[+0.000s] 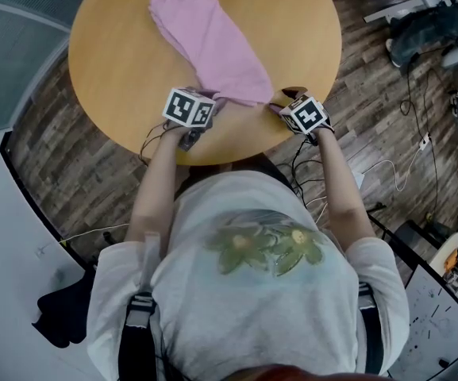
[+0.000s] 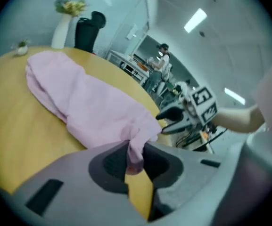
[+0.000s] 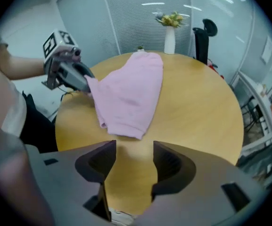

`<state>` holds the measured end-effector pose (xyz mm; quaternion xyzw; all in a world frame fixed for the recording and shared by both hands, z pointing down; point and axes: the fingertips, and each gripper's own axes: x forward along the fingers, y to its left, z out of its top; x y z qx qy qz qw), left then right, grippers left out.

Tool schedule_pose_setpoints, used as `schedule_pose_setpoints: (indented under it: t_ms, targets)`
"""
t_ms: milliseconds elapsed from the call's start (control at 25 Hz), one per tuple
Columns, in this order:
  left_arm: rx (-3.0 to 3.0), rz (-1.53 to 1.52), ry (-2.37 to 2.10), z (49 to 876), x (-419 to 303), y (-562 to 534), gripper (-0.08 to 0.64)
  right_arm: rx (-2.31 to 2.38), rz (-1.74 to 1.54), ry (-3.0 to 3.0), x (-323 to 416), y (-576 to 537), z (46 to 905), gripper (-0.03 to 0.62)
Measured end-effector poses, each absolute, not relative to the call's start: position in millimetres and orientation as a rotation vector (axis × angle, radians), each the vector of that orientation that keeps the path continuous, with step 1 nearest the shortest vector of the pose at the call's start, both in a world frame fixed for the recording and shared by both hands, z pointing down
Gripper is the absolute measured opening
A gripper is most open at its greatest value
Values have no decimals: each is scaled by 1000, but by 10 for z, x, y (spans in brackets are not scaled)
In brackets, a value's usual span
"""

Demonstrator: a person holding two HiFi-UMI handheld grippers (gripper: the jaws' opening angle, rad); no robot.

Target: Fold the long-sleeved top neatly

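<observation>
The pink long-sleeved top [image 1: 213, 42] lies as a long folded strip on the round wooden table [image 1: 109, 62], running from the far left to the near edge. My left gripper [image 1: 214, 106] sits at the strip's near left corner. In the left gripper view its jaws [image 2: 136, 155] stand narrow, pinching a bunched bit of the pink top [image 2: 88, 102]. My right gripper [image 1: 282, 101] rests at the near right corner. In the right gripper view it [image 3: 130, 150] is open with only bare table between the fingers, and the top's hem [image 3: 124, 128] lies just ahead.
A white vase with flowers [image 3: 169, 32] and a small plant stand at the table's far edge, with a black object [image 3: 205, 34] behind them. Bare wood [image 3: 201, 102] stretches to the right of the top. Cables and a dark bag [image 1: 419, 30] lie on the floor.
</observation>
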<state>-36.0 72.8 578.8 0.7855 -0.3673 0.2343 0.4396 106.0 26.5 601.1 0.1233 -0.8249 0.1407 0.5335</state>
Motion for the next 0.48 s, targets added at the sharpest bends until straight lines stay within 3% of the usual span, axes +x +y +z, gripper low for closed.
schedule_pose_setpoints:
  t_ms: [120, 280, 440, 480]
  targets:
    - [1887, 367, -888, 5562, -464, 643, 67, 284, 61, -1969, 1016, 206, 5991, 247]
    - [1914, 361, -889, 5386, -512, 584, 67, 258, -270, -1931, 821, 151, 6028, 249]
    - [1932, 358, -902, 5281, -515, 571, 67, 269, -316, -1949, 616, 120, 6061, 246]
    - [1930, 359, -909, 5277, -534, 591, 67, 265, -289, -1964, 586, 130, 6042, 193]
